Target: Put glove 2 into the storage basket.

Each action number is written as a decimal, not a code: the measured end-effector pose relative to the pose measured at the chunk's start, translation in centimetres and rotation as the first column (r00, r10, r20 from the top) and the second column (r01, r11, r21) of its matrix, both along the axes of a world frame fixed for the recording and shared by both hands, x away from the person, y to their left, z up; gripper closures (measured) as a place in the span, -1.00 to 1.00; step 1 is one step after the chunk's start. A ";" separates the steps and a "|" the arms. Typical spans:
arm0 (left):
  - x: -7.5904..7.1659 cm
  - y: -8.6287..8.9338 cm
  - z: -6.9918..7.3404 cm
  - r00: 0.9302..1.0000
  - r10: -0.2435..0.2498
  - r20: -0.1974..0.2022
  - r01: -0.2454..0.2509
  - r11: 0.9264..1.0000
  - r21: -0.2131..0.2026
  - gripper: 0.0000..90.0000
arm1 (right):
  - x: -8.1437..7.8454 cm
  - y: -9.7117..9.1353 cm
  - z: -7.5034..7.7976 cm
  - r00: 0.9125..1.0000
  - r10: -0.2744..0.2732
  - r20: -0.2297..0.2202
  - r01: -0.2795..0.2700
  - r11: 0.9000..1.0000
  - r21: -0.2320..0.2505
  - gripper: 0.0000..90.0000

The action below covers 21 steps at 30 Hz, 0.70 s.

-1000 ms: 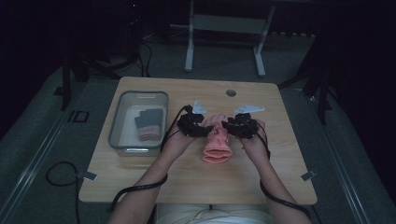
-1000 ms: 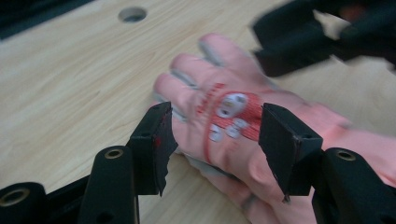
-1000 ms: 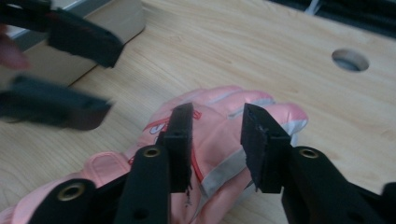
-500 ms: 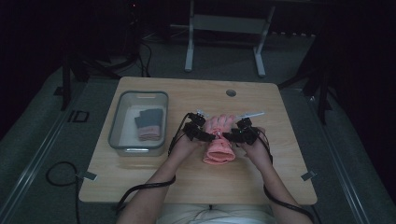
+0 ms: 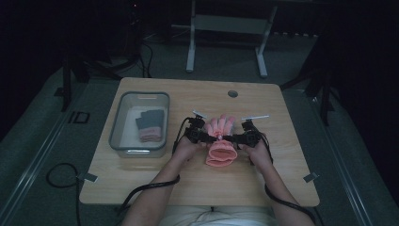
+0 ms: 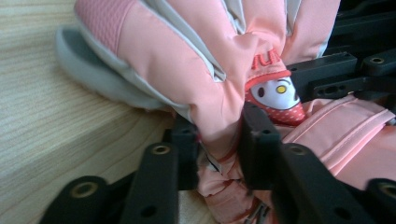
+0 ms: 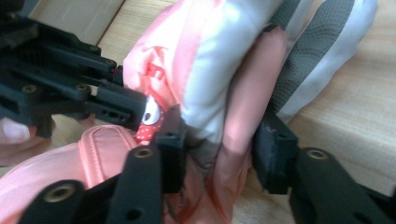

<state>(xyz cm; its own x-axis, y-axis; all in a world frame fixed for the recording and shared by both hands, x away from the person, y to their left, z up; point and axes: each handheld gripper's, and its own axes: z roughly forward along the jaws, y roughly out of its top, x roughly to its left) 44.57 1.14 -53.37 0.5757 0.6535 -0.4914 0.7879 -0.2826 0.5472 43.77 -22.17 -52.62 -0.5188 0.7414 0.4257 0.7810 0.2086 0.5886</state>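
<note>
Both forearms converge on the padded pink fabric glove (image 5: 220, 141) — left gripper (image 6: 219, 144) pinches its bunched wrist, right gripper (image 7: 219, 140) has just closed on the other side.

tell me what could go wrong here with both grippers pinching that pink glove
1. The left gripper is shut on a thin fold of the pink glove; that small bite may slip out if pulled.
2. The right gripper has just been closing on a thicker bunch, so the two grips may tug unevenly and twist the glove.
3. The grippers sit close together and could knock each other.
</note>
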 end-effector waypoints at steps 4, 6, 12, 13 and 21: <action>-0.4 0.2 1.2 1.000 -0.009 0.029 0.009 1.000 0.019 0.66 | -0.4 0.3 0.8 1.000 0.007 0.024 -0.007 1.000 0.010 0.45; -0.5 0.4 1.8 0.999 -0.015 0.039 0.014 1.000 0.016 0.66 | -0.4 0.3 0.9 1.000 0.004 0.024 -0.005 0.999 0.039 0.46; -0.9 1.3 4.3 0.995 -0.030 0.094 0.029 1.000 0.004 0.68 | -0.8 0.9 2.5 0.998 0.014 0.069 -0.018 0.998 0.055 0.47; -1.0 1.5 4.8 0.994 -0.033 0.099 0.034 0.999 -0.001 0.68 | -0.8 0.9 3.0 0.997 0.016 0.075 -0.021 0.997 0.071 0.47; -1.2 2.8 8.5 0.986 -0.040 0.163 0.038 0.999 0.018 0.68 | -0.8 1.6 5.6 0.992 0.027 0.127 -0.042 0.992 0.115 0.47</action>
